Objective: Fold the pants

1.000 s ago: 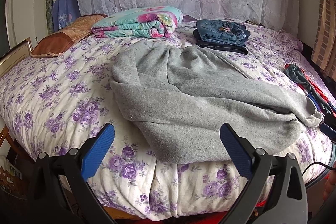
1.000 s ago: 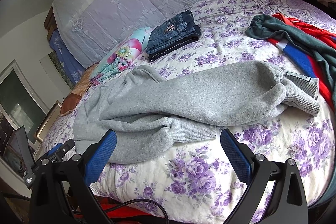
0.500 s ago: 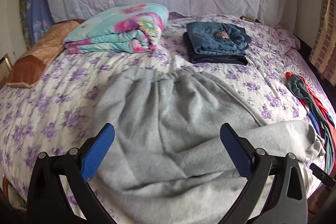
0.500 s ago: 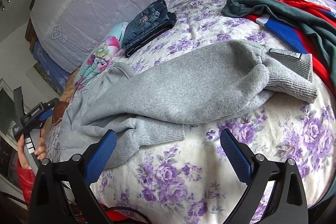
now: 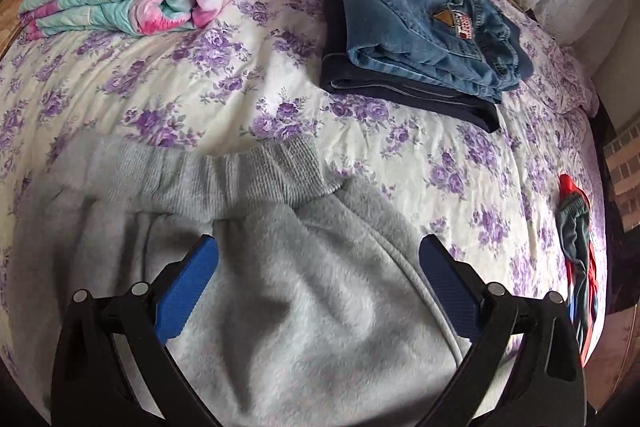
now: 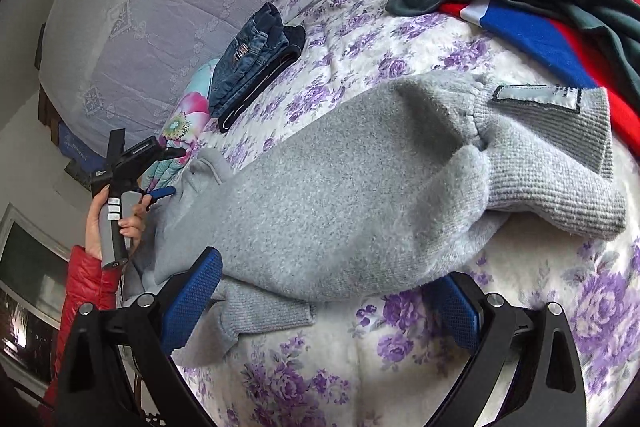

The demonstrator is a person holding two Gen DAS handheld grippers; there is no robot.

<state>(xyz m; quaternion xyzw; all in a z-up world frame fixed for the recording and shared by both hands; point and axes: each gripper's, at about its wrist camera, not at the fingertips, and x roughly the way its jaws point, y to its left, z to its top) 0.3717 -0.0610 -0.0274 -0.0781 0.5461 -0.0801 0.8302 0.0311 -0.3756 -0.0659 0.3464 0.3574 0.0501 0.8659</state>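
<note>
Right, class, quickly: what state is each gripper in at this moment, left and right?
Left gripper: open, jaws wide apart over the grey pants, holding nothing.
Right gripper: open, jaws spread either side of the pants' lower edge, holding nothing.

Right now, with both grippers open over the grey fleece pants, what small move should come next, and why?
Probably lower the left gripper onto the grey fleece pants' ribbed waistband and pinch: it lies just ahead, and the right gripper already straddles a leg.
</note>
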